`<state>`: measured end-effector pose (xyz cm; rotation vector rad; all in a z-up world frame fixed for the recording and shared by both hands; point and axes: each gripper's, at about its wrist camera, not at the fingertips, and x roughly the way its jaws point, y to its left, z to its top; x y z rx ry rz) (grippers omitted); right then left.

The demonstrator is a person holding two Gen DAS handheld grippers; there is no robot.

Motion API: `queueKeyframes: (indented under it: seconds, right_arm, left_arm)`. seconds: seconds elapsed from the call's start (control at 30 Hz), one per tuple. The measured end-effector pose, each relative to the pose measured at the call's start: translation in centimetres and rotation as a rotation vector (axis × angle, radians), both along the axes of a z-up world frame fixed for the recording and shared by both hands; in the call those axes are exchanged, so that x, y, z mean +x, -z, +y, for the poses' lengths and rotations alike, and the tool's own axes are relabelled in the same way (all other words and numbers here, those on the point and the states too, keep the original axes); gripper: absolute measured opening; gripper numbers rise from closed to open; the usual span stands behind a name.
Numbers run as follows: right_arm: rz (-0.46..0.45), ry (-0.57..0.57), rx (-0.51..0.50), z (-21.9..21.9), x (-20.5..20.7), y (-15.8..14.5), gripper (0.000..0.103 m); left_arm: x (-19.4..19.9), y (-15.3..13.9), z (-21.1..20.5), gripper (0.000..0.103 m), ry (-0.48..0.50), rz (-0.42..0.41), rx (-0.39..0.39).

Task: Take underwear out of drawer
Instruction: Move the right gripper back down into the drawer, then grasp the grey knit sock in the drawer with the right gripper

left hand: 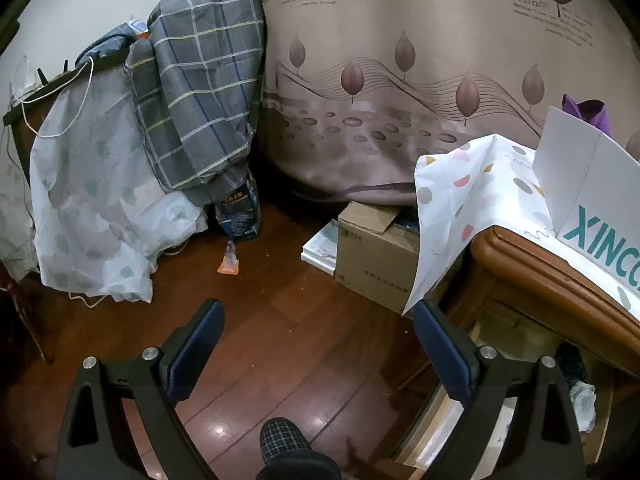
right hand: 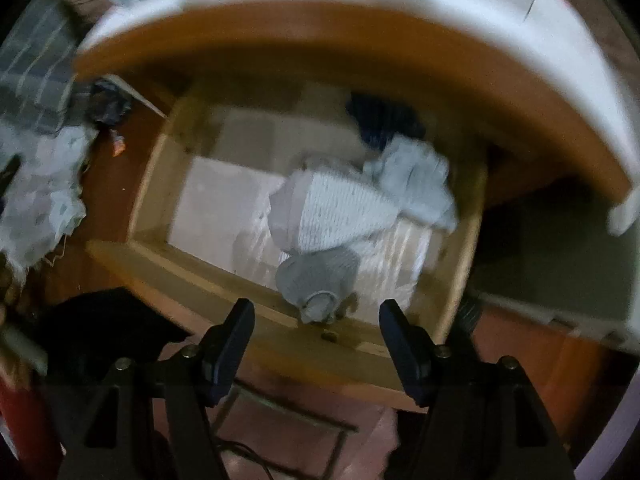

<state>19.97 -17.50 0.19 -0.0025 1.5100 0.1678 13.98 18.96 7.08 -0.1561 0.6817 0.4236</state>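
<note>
**Right claw over open drawer, nothing gripped yet**

Currently the underwear [right hand: 340, 216] is a loose pale grey-and-white heap in the drawer [right hand: 192, 272], right of centre, trailing to the front edge; a dark piece sits at the back right corner. Which piece is which I can't tell, the frame is blurred. Left half of the drawer floor is bare, so there's room to come in from that side.

Right claw [right hand: 316, 316] points down over the front edge, jaws wide and empty, the nearest grey fold just beyond the tips. Judgement: lined up for a top-down grab.

The counter [right hand: 320, 36] lip overhangs the back of the drawer, so lift-out has to come forward.

Left claw [left hand: 316, 320] is wide, empty, parked over the floor [left hand: 280, 300] beside the counter corner, clear of the drawer.
</note>
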Motion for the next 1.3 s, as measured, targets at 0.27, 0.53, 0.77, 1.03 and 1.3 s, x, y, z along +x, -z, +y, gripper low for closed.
queueKeyframes:
  seconds: [0.27, 0.53, 0.77, 1.03, 1.3]
  right_arm:
    - [0.158, 0.073, -0.027, 1.1, 2.0, 7.5, 0.078]
    - [0.301, 0.097, -0.035, 1.7, 2.6, 12.1, 0.078]
    - [0.333, 0.105, -0.06, 1.7, 3.4, 12.9, 0.078]
    - [0.337, 0.116, -0.07, 1.5, 5.2, 12.9, 0.078]
    - [0.375, 0.088, -0.09, 2.7, 5.1, 14.0, 0.064]
  left_arm:
    - [0.3, -0.1, 0.5, 0.094, 0.007, 0.004, -0.019]
    - [0.5, 0.1, 0.4, 0.094, 0.019, 0.017, -0.023]
    - [0.6, 0.3, 0.4, 0.094, 0.016, 0.024, -0.028]
    - [0.6, 0.4, 0.4, 0.094, 0.014, 0.026, -0.03]
    - [0.5, 0.5, 0.3, 0.094, 0.022, 0.034, -0.025]
